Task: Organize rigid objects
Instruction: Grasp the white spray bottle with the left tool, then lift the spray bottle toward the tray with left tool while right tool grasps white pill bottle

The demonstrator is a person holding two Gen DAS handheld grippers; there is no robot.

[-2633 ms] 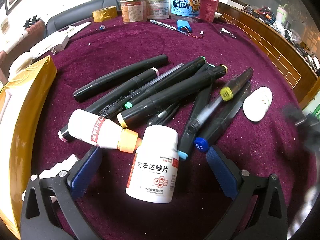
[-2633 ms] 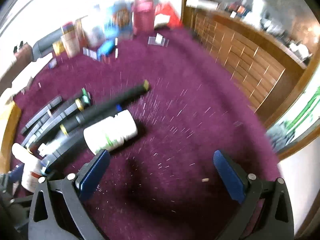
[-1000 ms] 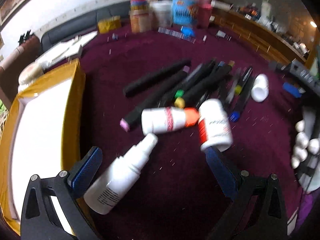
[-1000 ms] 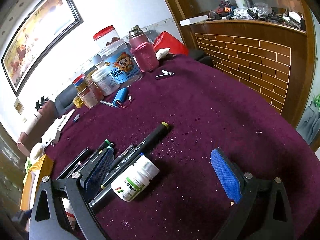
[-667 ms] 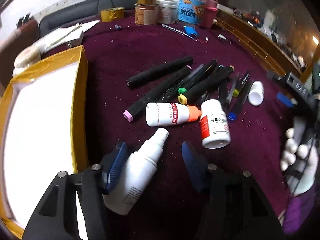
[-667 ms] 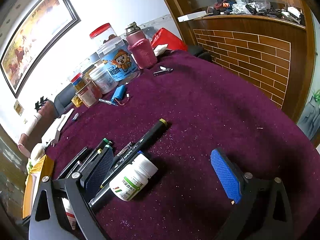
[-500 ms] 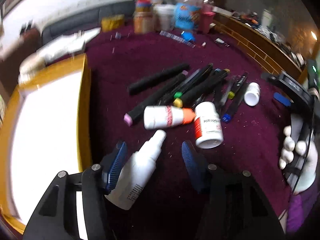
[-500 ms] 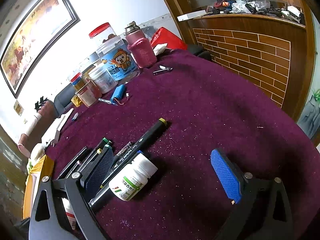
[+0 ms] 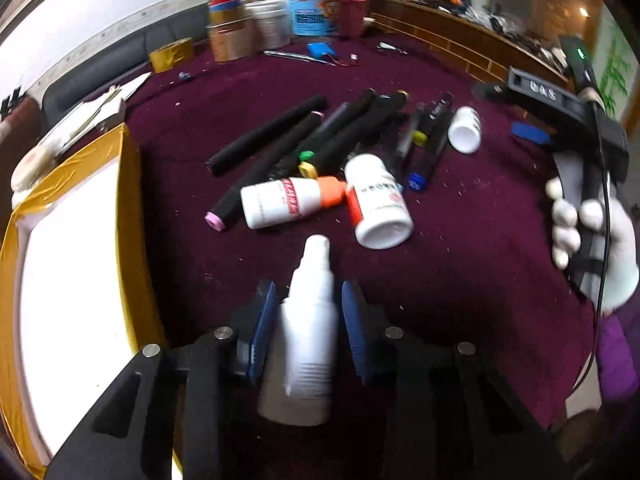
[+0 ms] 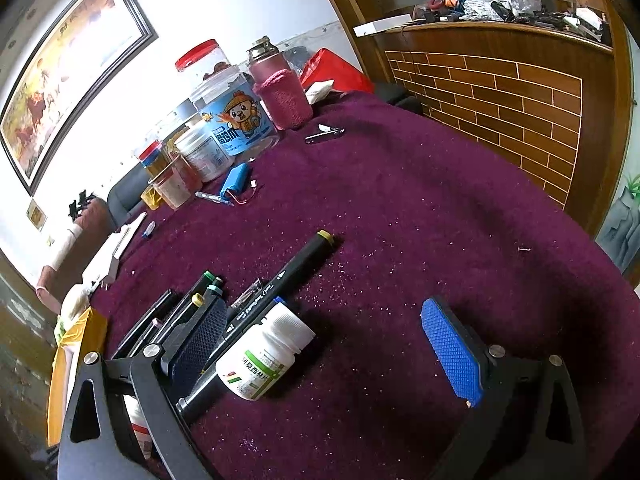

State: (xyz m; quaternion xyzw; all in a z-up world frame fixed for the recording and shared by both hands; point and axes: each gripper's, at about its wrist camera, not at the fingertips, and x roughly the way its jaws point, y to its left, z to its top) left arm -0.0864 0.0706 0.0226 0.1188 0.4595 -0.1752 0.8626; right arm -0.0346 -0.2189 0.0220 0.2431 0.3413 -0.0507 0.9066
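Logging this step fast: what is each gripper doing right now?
Left gripper: closing around the white plastic spray bottle, blue pads at its sides.
Right gripper: open, holding nothing; a white pill bottle lies between its fingers.

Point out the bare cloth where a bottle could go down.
Free: the purple cloth between the yellow-tipped marker and the brick-pattern counter. Also free: between the spray bottle and the gloved hand. Crowded: the marker pile and jars.

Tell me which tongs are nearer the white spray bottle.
Left. The left tongs are closing with the white spray bottle between their pads. The right tongs, open, sit off to the side by the pen pile, with a pill bottle between them.
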